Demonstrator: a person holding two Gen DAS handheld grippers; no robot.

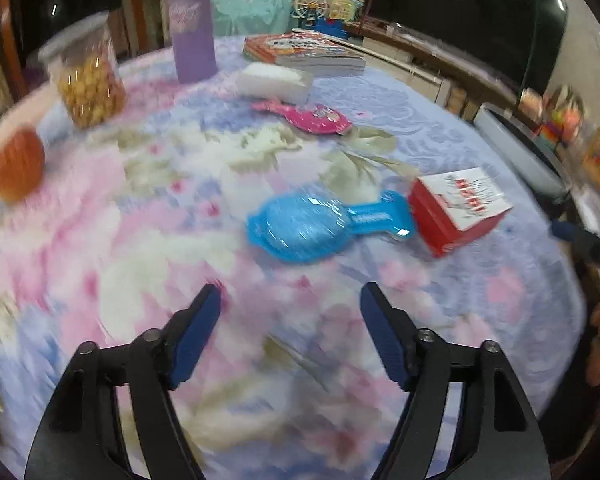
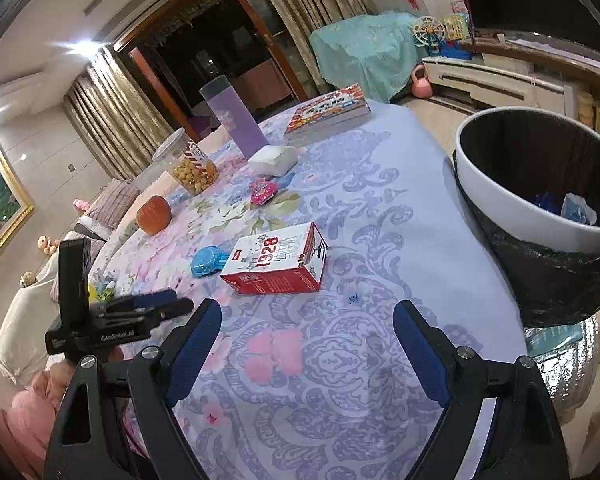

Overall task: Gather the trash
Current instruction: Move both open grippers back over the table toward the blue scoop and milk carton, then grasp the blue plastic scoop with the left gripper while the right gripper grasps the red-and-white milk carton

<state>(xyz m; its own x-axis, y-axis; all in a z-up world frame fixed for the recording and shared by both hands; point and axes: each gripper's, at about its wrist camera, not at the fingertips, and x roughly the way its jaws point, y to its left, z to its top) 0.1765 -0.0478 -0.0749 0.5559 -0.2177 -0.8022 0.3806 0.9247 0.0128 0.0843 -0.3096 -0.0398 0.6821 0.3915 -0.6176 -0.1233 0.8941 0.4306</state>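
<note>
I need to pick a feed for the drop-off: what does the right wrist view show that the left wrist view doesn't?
Only the right wrist view shows inside the trash bin, with blue scraps at its bottom, and the left tool from the side. The left wrist view shows nothing of its own that matters. Both show the red and white box, the blue wrapper and the pink wrapper.

Bare tablecloth [image 2: 340, 360] lies before both tools; red carton [image 2: 276, 260] and blue packet [image 1: 324, 224] stand beyond.
</note>
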